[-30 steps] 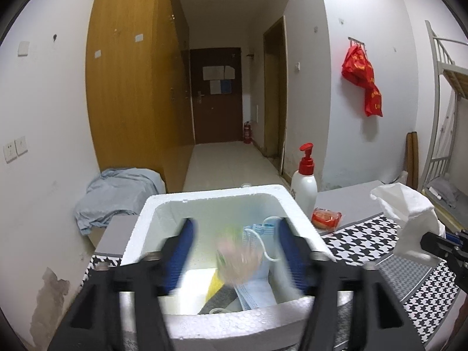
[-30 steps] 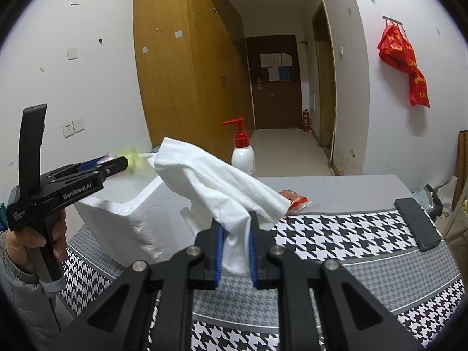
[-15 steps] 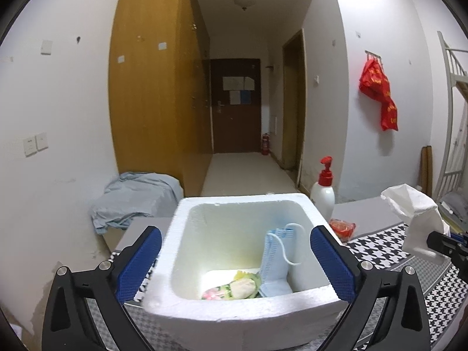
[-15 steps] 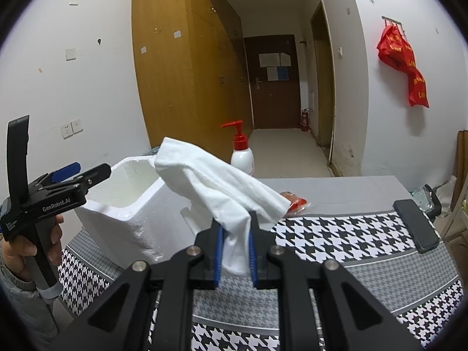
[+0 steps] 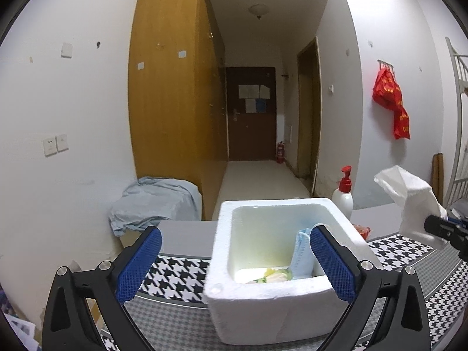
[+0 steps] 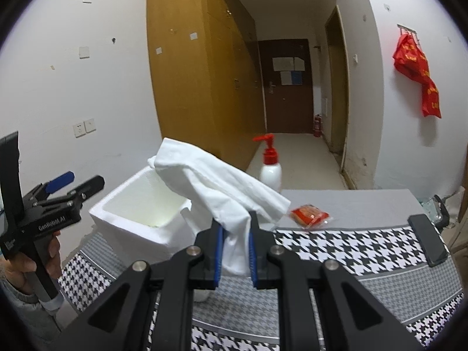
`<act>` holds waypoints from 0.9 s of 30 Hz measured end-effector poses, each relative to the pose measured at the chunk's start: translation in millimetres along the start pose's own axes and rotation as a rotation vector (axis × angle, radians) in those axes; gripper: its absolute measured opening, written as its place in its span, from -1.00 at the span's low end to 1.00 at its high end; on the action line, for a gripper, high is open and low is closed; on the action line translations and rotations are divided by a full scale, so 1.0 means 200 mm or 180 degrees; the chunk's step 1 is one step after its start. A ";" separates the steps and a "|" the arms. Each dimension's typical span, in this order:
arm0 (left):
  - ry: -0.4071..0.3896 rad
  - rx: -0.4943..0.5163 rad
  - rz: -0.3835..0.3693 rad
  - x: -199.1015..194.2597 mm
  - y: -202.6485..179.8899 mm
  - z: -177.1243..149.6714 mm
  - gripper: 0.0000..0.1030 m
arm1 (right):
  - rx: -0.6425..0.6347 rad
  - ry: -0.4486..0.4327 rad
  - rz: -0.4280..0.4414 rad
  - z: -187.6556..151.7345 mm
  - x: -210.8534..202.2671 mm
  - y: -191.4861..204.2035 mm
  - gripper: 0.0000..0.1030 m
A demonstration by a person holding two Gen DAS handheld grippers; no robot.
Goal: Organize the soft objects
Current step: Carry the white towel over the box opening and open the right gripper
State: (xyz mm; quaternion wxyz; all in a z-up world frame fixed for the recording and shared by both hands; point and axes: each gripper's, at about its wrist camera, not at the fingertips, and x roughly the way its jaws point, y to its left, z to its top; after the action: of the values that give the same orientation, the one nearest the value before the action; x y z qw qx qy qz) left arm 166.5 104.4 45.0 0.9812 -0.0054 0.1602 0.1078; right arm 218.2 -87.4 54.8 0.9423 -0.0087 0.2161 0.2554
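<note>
A white foam box (image 5: 263, 307) stands on the houndstooth table. A blue face mask (image 5: 301, 251) and a yellow-green packet (image 5: 272, 276) lie inside it. My left gripper (image 5: 234, 234) is wide open in front of the box, with nothing held between its blue pads (image 5: 140, 263). In the right wrist view the left gripper (image 6: 80, 180) hangs left of the box (image 6: 128, 234), held by a hand. My right gripper (image 6: 235, 225) is shut on a crumpled white tissue (image 6: 216, 181), up in the air to the right of the box. The tissue (image 5: 409, 201) also shows at the right edge of the left wrist view.
A red-capped pump bottle (image 6: 270, 169) stands behind the box. A red snack packet (image 6: 310, 213) lies on the grey strip of the table, and a black phone (image 6: 427, 242) lies at the right. A grey cloth pile (image 5: 155, 201) sits beyond the table's left end.
My left gripper opened wide, let the yellow-green packet fall into the box, and drew back from it. The right gripper with the tissue rose a little.
</note>
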 end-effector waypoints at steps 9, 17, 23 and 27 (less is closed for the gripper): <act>-0.0020 -0.0061 0.0095 -0.05 0.10 -0.02 0.98 | -0.0163 0.0013 0.0111 0.06 0.08 0.12 -0.64; -0.0020 -0.0096 0.0159 -0.07 0.18 -0.04 0.98 | -0.0300 0.0029 0.0243 0.12 0.14 0.25 -0.64; -0.0027 -0.0134 0.0194 -0.08 0.21 -0.06 0.98 | -0.0310 0.0078 0.0282 0.13 0.19 0.31 -0.64; -0.0024 -0.0158 0.0223 -0.07 0.24 -0.07 0.98 | -0.0332 0.0115 0.0277 0.15 0.23 0.34 -0.64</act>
State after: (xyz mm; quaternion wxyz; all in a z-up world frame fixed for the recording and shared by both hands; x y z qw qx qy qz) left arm 138.2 146.9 36.7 0.9770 -0.0238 0.1538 0.1460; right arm 232.9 -2.5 68.9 0.9245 -0.0529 0.2197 0.3069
